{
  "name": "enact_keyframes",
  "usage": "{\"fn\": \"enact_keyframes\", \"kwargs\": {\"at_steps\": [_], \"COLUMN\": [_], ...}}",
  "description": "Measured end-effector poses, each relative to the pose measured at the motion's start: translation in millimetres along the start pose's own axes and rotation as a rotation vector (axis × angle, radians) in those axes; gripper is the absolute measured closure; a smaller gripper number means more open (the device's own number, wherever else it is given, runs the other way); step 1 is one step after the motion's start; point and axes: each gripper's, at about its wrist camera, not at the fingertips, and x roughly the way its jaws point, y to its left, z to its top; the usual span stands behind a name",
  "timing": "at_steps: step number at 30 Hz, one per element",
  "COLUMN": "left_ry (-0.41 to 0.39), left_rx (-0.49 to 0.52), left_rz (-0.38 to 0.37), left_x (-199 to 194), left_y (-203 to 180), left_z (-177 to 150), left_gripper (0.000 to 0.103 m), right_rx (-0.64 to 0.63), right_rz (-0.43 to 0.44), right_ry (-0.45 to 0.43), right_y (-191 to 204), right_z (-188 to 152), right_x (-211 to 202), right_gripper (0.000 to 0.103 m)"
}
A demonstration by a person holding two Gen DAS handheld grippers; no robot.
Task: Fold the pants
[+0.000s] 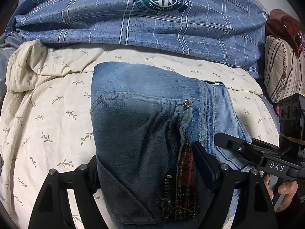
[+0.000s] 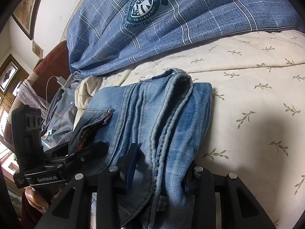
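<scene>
Our left gripper (image 1: 144,164) sits low and near, its 2 fingers spread wide with denim bunched between them; we can't tell if the pads actually pinch. Our right gripper (image 2: 158,164) is just to its right, also low, 2 fingers apart with cloth filling the gap, grip likewise unclear. Both point toward the far side. Our right hand (image 1: 282,190) wraps its handle; our left hand (image 2: 38,200) wraps the other. Grippers close together, nearly touching.

Faded blue jeans (image 1: 137,118), cream leaf-print sheet (image 1: 57,105), blue plaid duvet (image 1: 114,19)
</scene>
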Motion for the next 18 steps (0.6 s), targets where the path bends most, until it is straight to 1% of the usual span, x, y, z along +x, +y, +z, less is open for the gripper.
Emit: {"fn": "enact_keyframes", "kwargs": {"at_steps": [6,8,10,14,18], "left_ry": [0.005,0.008,0.001,-0.014,-0.025], "left_rx": [-0.005,-0.015,-0.017,-0.001,0.000], "left_rz": [0.014,0.025,0.049,0.085,0.090], "left_x": [-0.4,1.1,1.6,2.0,2.7], "left_y": [1.9,4.4,5.5,2.9,2.8], "left_z": [2.6,3.0,2.9,3.2,1.9], "left_gripper": [0.014,0.008,0.004,0.000,0.000], "right_rx": [-0.003,-0.009,-0.009,-0.020,-0.038], "right_rz": [-0.009,-0.015,-0.017,-0.023,-0.035], "right_ry": [0.006,0.009,0.011,0.013,0.014], "right_y": [2.1,3.1,3.0,3.6,5.7], "right_z": [0.4,0.3,0.3,0.1,-0.1], "right_x": [3.0,4.2,5.3,6.8,8.0], "right_gripper": [0.060,0.059,0.057,0.056,0.055]}}
